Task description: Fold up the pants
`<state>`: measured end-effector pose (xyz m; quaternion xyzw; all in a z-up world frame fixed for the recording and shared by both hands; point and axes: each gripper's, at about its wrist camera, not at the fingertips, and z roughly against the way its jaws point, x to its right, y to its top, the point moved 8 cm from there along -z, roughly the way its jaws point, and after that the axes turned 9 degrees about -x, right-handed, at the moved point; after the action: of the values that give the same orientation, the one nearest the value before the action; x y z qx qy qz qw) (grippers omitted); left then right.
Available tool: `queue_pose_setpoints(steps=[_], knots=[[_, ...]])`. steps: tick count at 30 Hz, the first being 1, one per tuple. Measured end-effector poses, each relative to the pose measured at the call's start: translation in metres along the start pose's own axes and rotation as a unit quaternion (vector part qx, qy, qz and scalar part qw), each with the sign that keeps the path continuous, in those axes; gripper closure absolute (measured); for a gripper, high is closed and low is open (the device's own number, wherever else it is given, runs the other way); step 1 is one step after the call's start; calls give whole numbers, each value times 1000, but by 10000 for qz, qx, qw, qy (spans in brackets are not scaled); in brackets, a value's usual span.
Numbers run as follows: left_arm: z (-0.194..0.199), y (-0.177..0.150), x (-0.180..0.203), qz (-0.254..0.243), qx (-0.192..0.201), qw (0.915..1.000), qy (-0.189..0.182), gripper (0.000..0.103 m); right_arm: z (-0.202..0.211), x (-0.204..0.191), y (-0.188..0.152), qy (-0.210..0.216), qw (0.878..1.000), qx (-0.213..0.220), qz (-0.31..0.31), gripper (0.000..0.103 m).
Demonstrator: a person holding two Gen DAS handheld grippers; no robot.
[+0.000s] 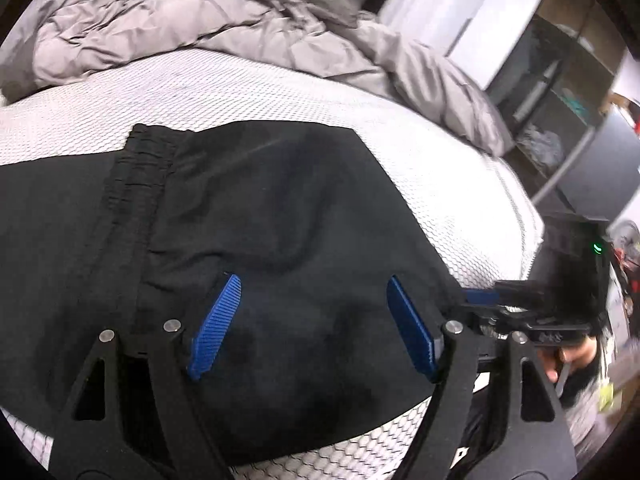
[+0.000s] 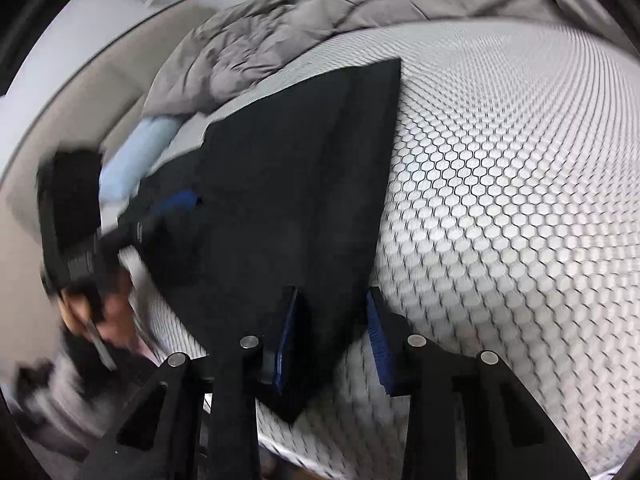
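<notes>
Black pants [image 1: 280, 200] lie flat on the white honeycomb mattress [image 1: 240, 92], the elastic waistband [image 1: 136, 184] to the left in the left wrist view. My left gripper [image 1: 314, 280] hovers open just over the cloth, its blue pads wide apart with nothing pinched. In the right wrist view the pants [image 2: 288, 168] taper toward a near corner. My right gripper [image 2: 332, 292] stands over that narrow end, its pads a little apart; the cloth's edge runs between them and they do not press on it. The right gripper [image 1: 500, 308] shows at the mattress edge, and the left gripper [image 2: 176, 200] appears blurred.
A crumpled grey duvet [image 1: 192, 20] is heaped along the far side of the mattress. A dark open shelving unit [image 1: 560, 92] stands beyond the bed's right edge. A pale blue pillow [image 2: 132, 160] lies by the duvet. A person's hand [image 2: 100, 308] holds the left gripper's handle.
</notes>
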<state>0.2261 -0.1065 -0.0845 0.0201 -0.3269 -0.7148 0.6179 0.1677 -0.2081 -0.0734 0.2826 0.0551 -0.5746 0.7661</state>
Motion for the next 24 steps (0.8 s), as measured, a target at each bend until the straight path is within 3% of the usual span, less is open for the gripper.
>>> queue_pose_setpoints(steps=[1, 3, 9, 11, 12, 16, 19, 22, 24], knots=[[1, 1, 4, -43, -66, 9998, 188, 29, 6, -3, 1, 40, 10000, 66, 60, 68], [-1, 6, 20, -140, -76, 9992, 359, 29, 11, -3, 7, 207, 9997, 146, -39, 56], [-57, -8, 69, -1074, -407, 9931, 244, 27, -14, 17, 46, 305, 9975, -149, -612, 56], [-71, -17, 69, -1287, -623, 9871, 722, 27, -19, 13, 54, 197, 9989, -211, -379, 56], [-69, -19, 73, -1442, -512, 9849, 808, 26, -24, 10, 59, 120, 9993, -290, -200, 56], [-71, -25, 72, -1503, -520, 9841, 786, 25, -43, 11, 82, -67, 9984, -548, 149, 55], [-71, -28, 72, -1476, -525, 9847, 768, 24, -63, 10, 111, 47, 9976, -625, 280, 55], [-72, -27, 72, -1490, -533, 9845, 754, 24, -80, 17, 153, 24, 9981, -582, 224, 63], [-71, -28, 69, -1493, -536, 9848, 707, 24, -94, 18, 184, -111, 9979, -575, 268, 75]])
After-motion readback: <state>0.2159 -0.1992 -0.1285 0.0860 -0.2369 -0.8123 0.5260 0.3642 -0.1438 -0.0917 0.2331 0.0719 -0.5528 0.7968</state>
